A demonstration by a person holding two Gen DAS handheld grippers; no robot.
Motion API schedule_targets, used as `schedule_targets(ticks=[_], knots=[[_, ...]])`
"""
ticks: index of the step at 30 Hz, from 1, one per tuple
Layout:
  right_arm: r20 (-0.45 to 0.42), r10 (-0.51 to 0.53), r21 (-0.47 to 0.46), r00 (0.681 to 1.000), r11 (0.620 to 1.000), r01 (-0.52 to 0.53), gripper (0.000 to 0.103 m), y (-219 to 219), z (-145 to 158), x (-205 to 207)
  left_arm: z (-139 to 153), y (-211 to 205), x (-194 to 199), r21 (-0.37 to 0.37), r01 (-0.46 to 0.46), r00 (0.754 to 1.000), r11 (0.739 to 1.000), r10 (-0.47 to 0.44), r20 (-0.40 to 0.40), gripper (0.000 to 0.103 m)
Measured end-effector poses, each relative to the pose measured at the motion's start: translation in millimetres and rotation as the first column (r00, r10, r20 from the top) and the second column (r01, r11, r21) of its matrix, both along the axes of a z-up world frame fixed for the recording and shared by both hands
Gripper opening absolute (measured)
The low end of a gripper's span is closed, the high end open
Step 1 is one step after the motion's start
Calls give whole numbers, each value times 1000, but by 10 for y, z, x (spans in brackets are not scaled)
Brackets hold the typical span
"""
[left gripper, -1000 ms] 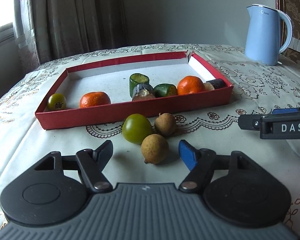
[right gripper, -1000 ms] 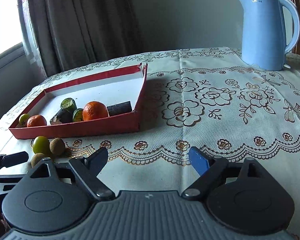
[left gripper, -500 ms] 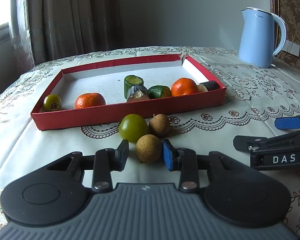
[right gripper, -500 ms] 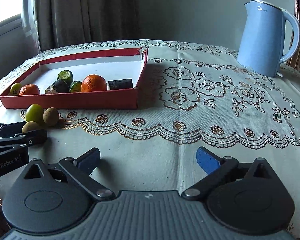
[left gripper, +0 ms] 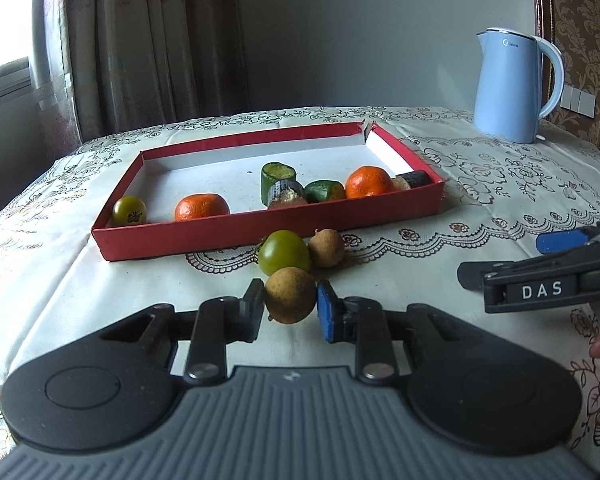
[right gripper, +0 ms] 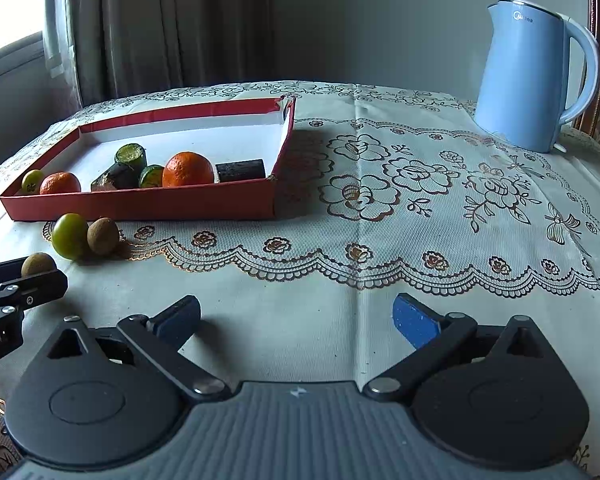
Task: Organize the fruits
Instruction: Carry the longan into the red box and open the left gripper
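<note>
Far left on the tablecloth (left gripper: 480,184): red tray (left gripper: 260,236), near wall low, far right corner split open. Inside, left to right along the near wall: green fruit (left gripper: 129,210), orange (left gripper: 202,207), green and dark cut pieces (left gripper: 284,190), a second orange (left gripper: 369,182), dark stick (left gripper: 416,178) tight in the right corner. Back half of the tray floor bare.

Just before the tray wall, on the cloth: green plum (left gripper: 284,252) touching a brown longan (left gripper: 326,242). Nearer, the left gripper (left gripper: 291,307) clamped on another longan (left gripper: 291,295), a pad pressed to each side (whether lifted off the cloth, hard to tell).

Right of that, the right gripper (right gripper: 296,320) spread wide over bare cloth, nothing between its pads, broad open cloth ahead up to the blue kettle (right gripper: 532,80) at the far right edge.

Writing: "DAS" on the right gripper's side, part of a word ending "bot.AI" on the left one's; kettle logo too blurred to read.
</note>
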State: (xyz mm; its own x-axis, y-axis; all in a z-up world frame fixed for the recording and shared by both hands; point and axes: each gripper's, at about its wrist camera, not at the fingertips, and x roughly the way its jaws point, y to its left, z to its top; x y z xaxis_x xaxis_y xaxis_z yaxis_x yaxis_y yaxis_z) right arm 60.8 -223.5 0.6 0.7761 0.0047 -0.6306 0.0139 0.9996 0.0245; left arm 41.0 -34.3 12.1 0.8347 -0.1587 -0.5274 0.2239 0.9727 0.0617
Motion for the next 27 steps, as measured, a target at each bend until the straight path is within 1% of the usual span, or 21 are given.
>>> schedule_targets(ticks=[6,12,16,21,27], knots=[[3,0,9,1000,1000,0,103,-12,5,-2,190,115,83,27,-52,997,998,51,56,25],[7,0,20,1000,1000,-1,103,-27,7,-7,351,237,381,52,-114,989,992,108,96,25],[9,0,25,1000,1000,0,103,-33,8,-10,435,303,641,46,-150,984,988,145,105,25],[13,-1,37,1000,999,0,103,-50,6,-14,463,373,1009,40,-192,978,981,188,92,25],[19,-2,51,1000,999,1,103,-70,8,-19,349,428,1362,25,-217,976,976,216,30,25]])
